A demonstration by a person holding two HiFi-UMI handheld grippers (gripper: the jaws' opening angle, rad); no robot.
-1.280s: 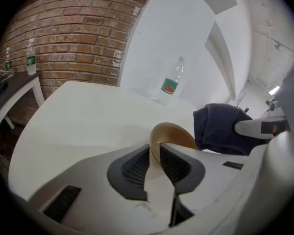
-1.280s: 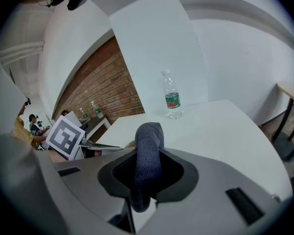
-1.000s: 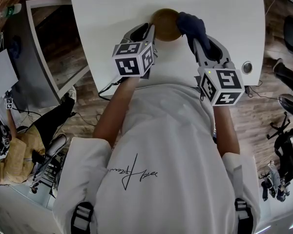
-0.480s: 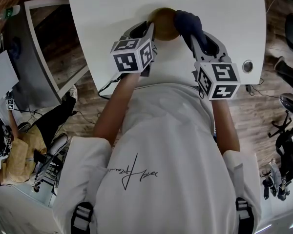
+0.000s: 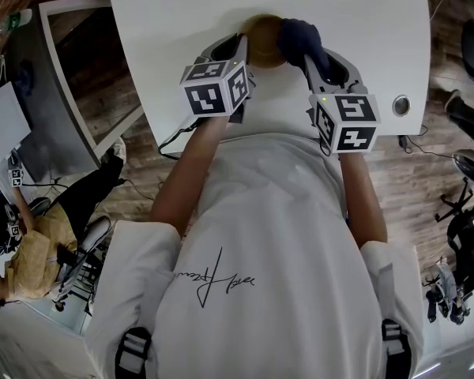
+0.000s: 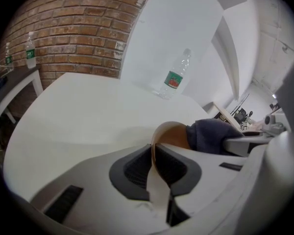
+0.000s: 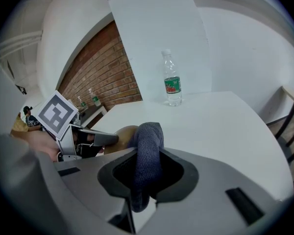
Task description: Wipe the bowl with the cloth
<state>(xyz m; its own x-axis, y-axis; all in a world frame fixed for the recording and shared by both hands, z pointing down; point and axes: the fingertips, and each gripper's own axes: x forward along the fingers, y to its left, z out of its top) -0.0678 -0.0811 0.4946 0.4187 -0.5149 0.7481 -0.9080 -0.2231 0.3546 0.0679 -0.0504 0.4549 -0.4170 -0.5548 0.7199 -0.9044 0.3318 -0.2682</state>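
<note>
White table [image 5: 166, 22], brick wall [image 6: 73, 38] behind. Left gripper [image 6: 155, 166] jaws just closed on the bowl [image 6: 172, 135] rim, near table's front edge. Right gripper [image 7: 146, 177] pinches the dark cloth [image 7: 148, 146], probably touching the bowl's inside. Wipe starting; next: sweep cloth round, hold rim steady.

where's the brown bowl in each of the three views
head view: the brown round bowl sits top centre.
left gripper view: low centre, its rim seen edge-on.
right gripper view: left of centre, mostly hidden.
shared landmark: the dark blue knitted cloth, just right of the bowl in every view.
</note>
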